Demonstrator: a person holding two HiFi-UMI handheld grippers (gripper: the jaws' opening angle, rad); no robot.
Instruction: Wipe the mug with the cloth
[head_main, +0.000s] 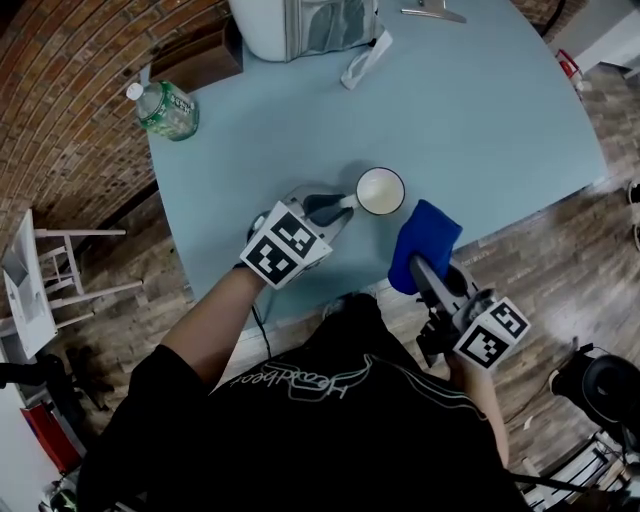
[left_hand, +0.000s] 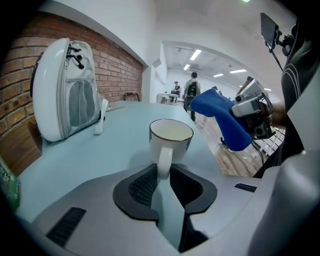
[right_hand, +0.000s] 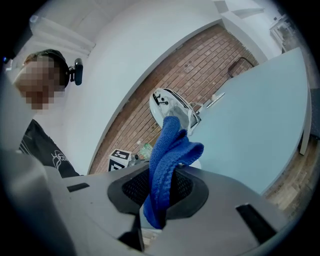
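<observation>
Bottle of water (head_main: 167, 108) is seen at the left edge of the pale blue table (head_main: 470, 120), well apart from the work. Nearer the middle, the left tool (head_main: 335, 207) is closed on the handle (left_hand: 164, 166) of the white mug (head_main: 380, 191), with a pad seen against each side of it. The mug stands upright and empty near the table's front edge. Just right of the mug, the blue cloth (head_main: 424, 243) is clamped in the right tool (head_main: 424, 268), its free end bunched beyond the jaws. The mug is judged rigid, fairly heavy, smooth-glazed and breakable, so the handle is best held firmly while it is rubbed. The cloth is judged soft and light, and is best gripped by 1 thick fold.
</observation>
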